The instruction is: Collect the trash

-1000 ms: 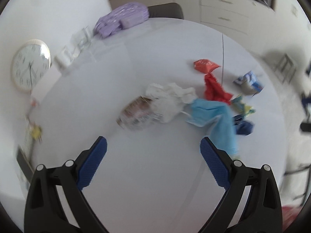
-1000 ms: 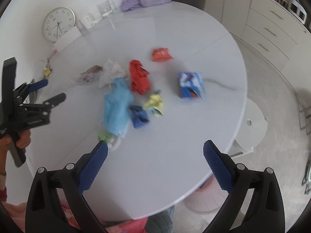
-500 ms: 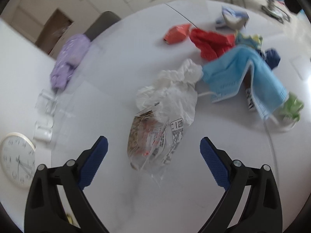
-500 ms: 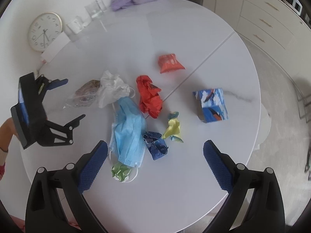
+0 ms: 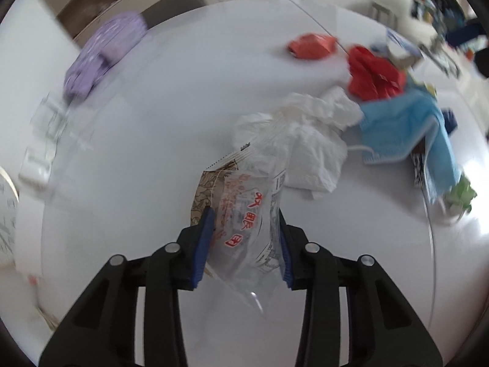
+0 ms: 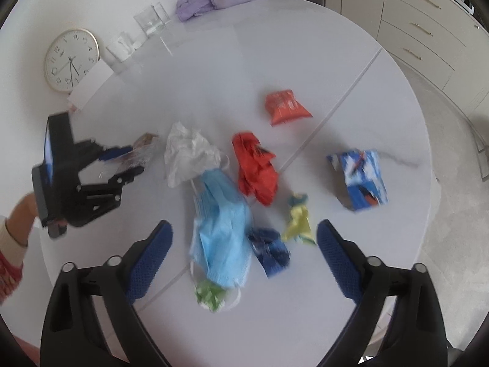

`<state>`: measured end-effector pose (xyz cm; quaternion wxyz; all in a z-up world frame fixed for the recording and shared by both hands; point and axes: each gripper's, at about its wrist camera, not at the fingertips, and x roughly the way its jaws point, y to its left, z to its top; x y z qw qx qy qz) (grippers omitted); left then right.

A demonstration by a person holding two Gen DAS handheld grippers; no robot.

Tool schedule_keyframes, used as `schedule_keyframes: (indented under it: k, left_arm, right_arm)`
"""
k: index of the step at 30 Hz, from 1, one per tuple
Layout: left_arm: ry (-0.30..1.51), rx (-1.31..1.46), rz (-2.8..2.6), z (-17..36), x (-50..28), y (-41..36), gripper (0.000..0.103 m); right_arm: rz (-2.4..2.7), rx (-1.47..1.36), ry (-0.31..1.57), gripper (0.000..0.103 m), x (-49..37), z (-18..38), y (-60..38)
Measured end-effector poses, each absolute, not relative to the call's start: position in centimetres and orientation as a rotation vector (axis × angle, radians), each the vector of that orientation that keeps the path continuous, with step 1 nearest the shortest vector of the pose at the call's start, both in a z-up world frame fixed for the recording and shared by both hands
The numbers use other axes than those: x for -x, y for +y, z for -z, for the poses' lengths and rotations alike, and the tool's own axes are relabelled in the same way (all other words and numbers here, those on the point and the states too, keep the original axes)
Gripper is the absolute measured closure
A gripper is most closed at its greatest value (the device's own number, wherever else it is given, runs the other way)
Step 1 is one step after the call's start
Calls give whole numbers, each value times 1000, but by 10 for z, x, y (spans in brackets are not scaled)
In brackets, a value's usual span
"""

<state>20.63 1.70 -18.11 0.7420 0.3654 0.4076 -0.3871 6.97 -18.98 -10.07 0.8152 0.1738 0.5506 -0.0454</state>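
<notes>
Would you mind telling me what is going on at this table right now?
A person is clearing trash off a round white table. The left tongs have closed on a clear snack wrapper. The right tongs hang open above a blue face mask, with other crumpled wrappers lying around it.

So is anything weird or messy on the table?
Yes. Crumpled trash is strewn across the white table: a blue face mask, white tissue, red wrappers and a torn blue carton. A wall clock lies flat on the table, which is odd. The left gripper is pinching a clear wrapper.
</notes>
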Motion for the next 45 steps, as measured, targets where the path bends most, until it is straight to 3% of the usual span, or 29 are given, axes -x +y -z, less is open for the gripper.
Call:
schedule_keyframes:
  k: [4,13,16,17,24,30,37,45]
  left_arm:
    - [933,-671,771,166,-209,34,66]
    - [956,-372,639,120,-179,64,66]
    - [960,-339,636,114,-168,60,66]
    - [963,-337,635,112,-165,58,66]
    - [979,-337,626,108,-138,40,66]
    - [986,-333,605,92,-110,14,66]
    - [986,-343,612,69,-54,-35,66]
    - [1044,-408,718,72,28,-122,66]
  right_arm:
    - [81,-355,1152,15,-98,110,-194]
    - [102,-404,1265,36,-151,165,-207]
    - [121,-416,1300,50,-158,180,-210]
    - [121,-419,1308,64,-159,185,-211]
    - [140,-459,1259,67,-155,176,-223]
    - [115,-417,1151,67,-128,123,-231]
    - [84,-350,1107,67,-37,75,-250]
    - [145,-332,1146,65,90,73,-294]
